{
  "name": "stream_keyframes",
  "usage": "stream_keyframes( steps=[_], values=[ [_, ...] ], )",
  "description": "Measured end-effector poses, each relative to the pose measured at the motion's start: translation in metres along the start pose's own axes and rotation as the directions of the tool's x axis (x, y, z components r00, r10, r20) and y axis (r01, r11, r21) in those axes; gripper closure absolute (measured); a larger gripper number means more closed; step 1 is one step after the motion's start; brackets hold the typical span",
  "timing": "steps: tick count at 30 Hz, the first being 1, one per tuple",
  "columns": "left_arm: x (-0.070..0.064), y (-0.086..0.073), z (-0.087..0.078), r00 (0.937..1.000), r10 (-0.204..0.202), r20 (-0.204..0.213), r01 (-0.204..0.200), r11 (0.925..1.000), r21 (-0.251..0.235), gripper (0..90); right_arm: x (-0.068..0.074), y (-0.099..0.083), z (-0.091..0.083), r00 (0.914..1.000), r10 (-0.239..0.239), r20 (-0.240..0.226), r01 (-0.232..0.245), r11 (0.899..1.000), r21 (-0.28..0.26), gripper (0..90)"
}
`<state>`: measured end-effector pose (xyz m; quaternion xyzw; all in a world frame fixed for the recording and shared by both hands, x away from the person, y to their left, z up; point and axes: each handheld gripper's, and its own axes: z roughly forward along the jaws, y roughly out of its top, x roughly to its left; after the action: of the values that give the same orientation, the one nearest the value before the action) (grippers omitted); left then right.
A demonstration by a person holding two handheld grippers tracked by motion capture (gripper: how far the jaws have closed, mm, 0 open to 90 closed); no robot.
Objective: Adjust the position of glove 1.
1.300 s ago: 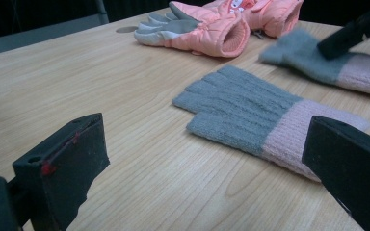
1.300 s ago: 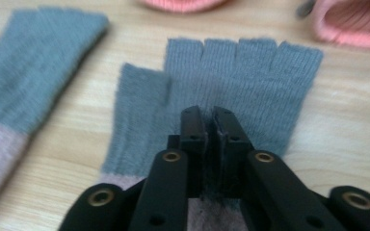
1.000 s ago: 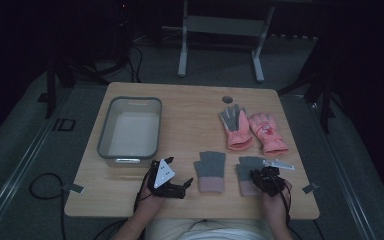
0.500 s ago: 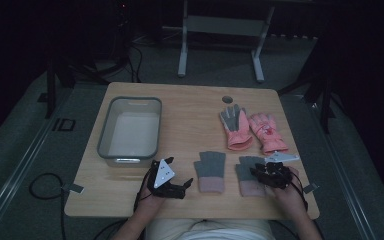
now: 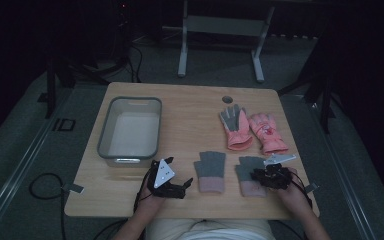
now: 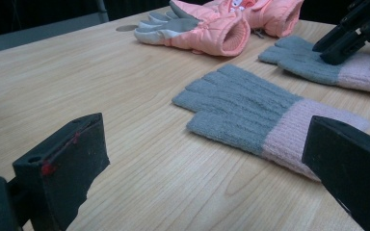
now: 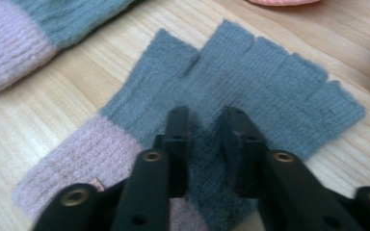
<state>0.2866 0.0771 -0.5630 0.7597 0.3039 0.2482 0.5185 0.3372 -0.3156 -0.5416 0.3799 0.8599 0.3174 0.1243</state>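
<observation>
Your right gripper is pressed down on the right-hand grey glove, jaws narrowed to a slim gap with a ridge of knit pinched up between the tips. A second ago it sat more toward your body at the glove's near end; now it lies lower and angled across the palm. Reads as the grasp closing, lift not begun.

That glove lies flat on the table, just right of its twin, the left-hand grey glove, and just nearer you than the pink gloves.

Your left gripper rests just left of the twin, jaws spread wide, nothing in them, unmoved.

The right gripper view gives the pinch itself; the high view blurs it, but places the grey tub well left of the gloves.
</observation>
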Motion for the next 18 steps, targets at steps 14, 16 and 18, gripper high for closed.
stream_keyframes(
  steps=[14, 16, 18],
  values=[
    [0.001, 0.000, 0.000, 0.9999, -0.006, -0.009, 0.006, 1.0000, -0.006, 1.7, 0.011, 0.033, -0.034, 0.9958, 0.085, 0.035, -0.081, 0.991, -0.107, 86.1],
    [0.001, 0.000, 0.000, 1.0000, -0.003, -0.007, 0.003, 1.0000, -0.005, 1.7, 0.015, 0.048, -0.045, 0.9962, 0.081, 0.032, -0.076, 0.988, -0.137, 86.1],
    [0.002, 0.000, 0.000, 1.0000, -0.007, -0.004, 0.007, 1.0000, -0.004, 1.7, 0.021, 0.062, -0.054, 0.9971, 0.070, 0.028, -0.065, 0.984, -0.164, 86.1]
  ],
)
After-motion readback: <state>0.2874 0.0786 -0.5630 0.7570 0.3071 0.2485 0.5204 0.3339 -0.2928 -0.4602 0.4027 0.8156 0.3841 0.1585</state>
